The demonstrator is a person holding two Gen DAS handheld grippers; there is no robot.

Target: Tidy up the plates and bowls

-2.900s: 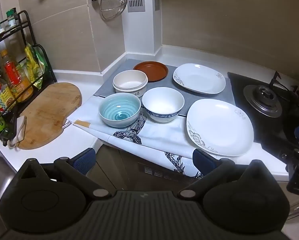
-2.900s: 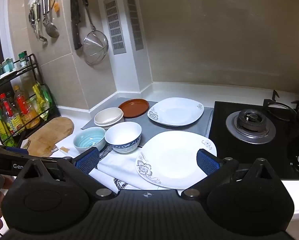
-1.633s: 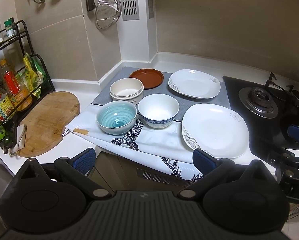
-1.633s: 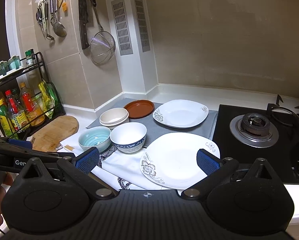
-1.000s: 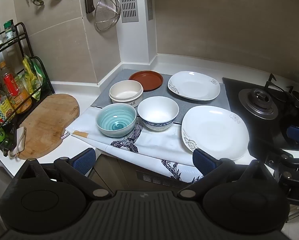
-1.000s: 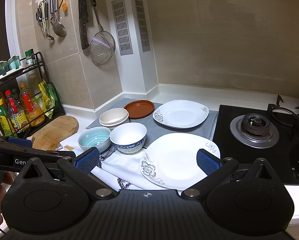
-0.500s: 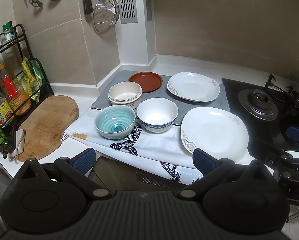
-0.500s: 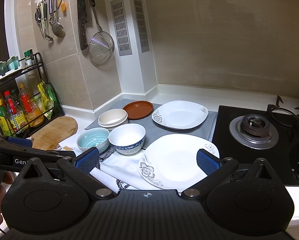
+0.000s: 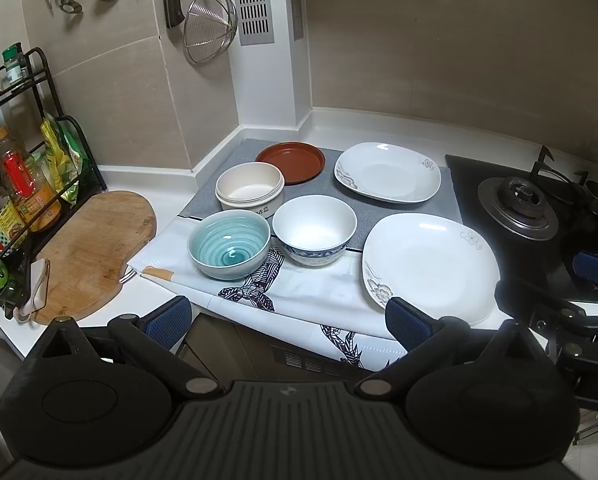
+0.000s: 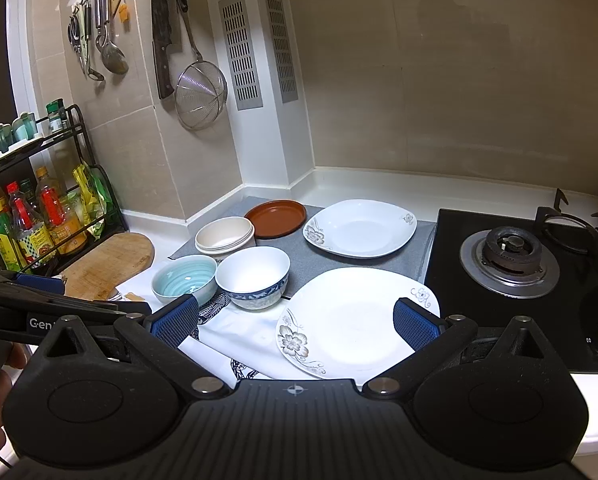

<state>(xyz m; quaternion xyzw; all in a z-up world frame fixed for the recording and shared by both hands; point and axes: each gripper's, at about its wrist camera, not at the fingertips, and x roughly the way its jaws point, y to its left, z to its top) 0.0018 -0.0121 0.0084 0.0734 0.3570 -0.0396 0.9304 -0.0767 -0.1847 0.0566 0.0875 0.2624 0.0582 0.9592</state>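
Note:
On the counter stand a teal bowl (image 9: 229,248), a white bowl with a blue band (image 9: 314,229), a cream bowl stack (image 9: 249,189), a brown plate (image 9: 290,157), a far white square plate (image 9: 387,171) and a near white square plate (image 9: 431,266). My left gripper (image 9: 287,318) is open and empty, held back from the counter edge. My right gripper (image 10: 295,320) is open and empty, in front of the near white plate (image 10: 351,316). The teal bowl (image 10: 184,278) and blue-banded bowl (image 10: 253,276) sit to its left.
A gas stove (image 9: 517,202) is at the right. A wooden cutting board (image 9: 87,248) and a black rack of bottles (image 9: 15,200) are at the left. Utensils and a strainer (image 9: 209,34) hang on the wall. A patterned cloth (image 9: 283,292) overhangs the counter edge.
Both grippers have drifted slightly; the views shift a little. No dish has moved and both grippers stay open.

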